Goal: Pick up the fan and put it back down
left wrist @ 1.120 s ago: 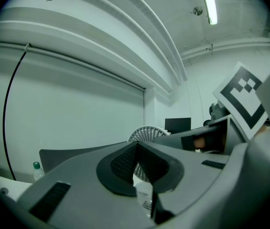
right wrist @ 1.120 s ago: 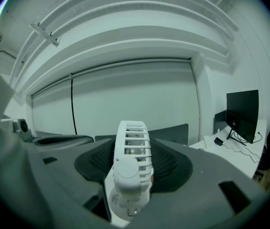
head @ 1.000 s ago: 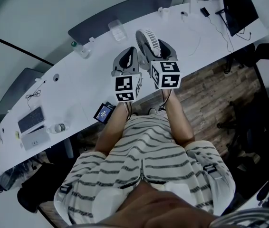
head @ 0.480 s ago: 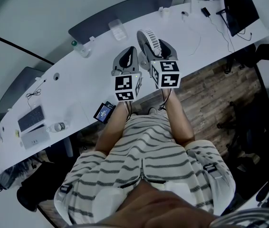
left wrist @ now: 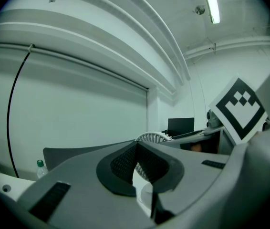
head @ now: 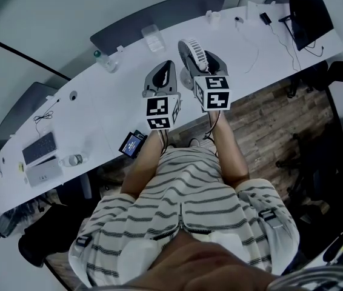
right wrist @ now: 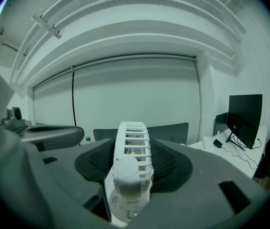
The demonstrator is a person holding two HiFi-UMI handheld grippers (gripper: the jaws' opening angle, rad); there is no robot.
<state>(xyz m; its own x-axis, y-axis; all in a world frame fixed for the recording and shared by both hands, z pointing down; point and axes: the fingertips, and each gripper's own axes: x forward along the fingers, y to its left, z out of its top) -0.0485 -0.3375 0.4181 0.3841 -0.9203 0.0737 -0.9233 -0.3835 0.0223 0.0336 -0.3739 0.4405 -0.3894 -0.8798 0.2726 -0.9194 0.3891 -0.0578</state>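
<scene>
Two grippers are up over the white desk [head: 99, 111]. My right gripper [head: 206, 62] has its jaws closed against both flat sides of the white fan [right wrist: 131, 149], which stands edge-on between the pads. My left gripper [left wrist: 137, 149] sits just left of the fan, jaws pressed together, nothing between them. Whether the fan's base touches the desk, I cannot tell. Green-capped bottle [head: 99, 58] well left of the fan; monitor [head: 311, 8] far to its right.
</scene>
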